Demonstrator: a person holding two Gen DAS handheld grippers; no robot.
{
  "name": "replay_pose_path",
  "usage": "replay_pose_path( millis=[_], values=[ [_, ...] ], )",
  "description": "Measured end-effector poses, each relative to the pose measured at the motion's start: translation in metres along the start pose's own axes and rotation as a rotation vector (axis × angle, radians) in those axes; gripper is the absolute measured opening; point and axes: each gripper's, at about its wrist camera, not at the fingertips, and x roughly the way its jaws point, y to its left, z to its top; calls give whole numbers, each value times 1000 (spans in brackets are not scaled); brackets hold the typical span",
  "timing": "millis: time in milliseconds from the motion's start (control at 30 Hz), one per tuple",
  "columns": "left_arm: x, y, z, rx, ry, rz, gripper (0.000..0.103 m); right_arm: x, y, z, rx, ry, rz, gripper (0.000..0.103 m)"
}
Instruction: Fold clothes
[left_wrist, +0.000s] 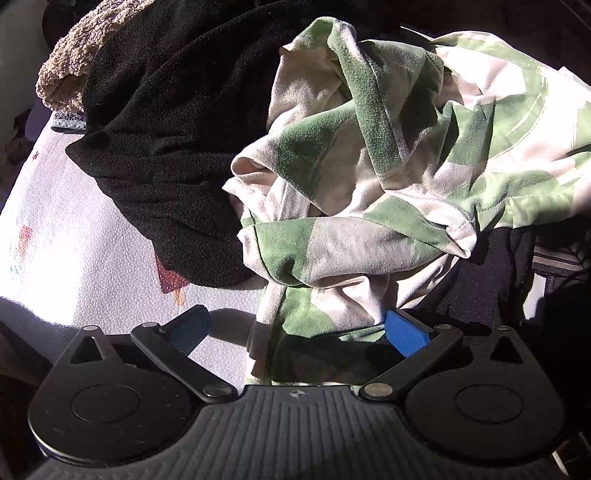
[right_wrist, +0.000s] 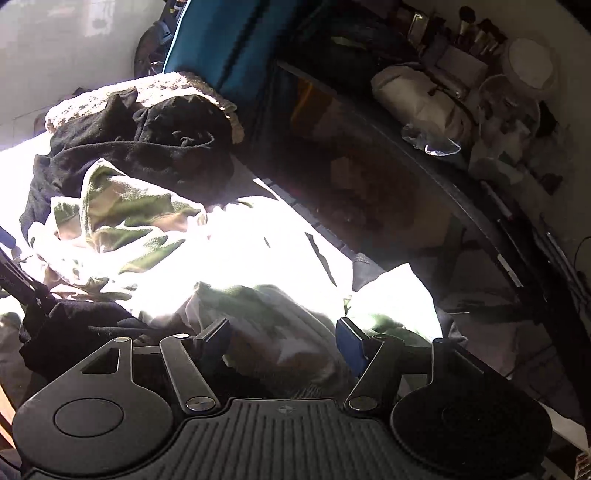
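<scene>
Green-and-white patterned soft cotton, a crumpled garment (left_wrist: 369, 177), lies heaped on the white textured bed cover (left_wrist: 74, 240), part of it draped over a black fleece garment (left_wrist: 159, 147) that itself rests against a tan terry towel (left_wrist: 81, 48) at the far end. The left gripper (left_wrist: 299, 328) stands with its blue pads wide apart, a hanging edge of the patterned cloth between them but not pinched. The right gripper (right_wrist: 284, 339) is also spread, its jaws straddling a shaded fold of the same garment (right_wrist: 122, 221) without pressing on it. Judging from this, the cloth is nowhere near flat, so the likeliest trouble is a pinch that gathers several layers at once, or catches the dark fabric underneath, dragging both pieces together. Harsh sunlight burns out the middle of the right view, which could hide where the hem really runs. As for containers, a clear jar (right_wrist: 506, 103) and a holder of brushes (right_wrist: 476, 33) sit on the dark shelf (right_wrist: 406, 177) beside the bed; their contents beyond the brushes are too blurred to tell.
</scene>
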Motion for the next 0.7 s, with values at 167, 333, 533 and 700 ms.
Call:
replay_pose_path(
  millis=[167, 333, 533, 700],
  values=[
    [-1, -11, -4, -1, 1, 13, 103, 27, 24, 4, -104, 37, 31, 61],
    [-3, -25, -9, 0, 1, 16, 103, 44, 32, 6, -158, 88, 45, 64],
    [-5, -55, -24, 37, -28, 29, 103, 46, 29, 5, -168, 124, 72, 75],
    [-4, -74, -24, 38, 4, 37, 103, 51, 12, 10, -29, 171, 100, 25]
  ],
)
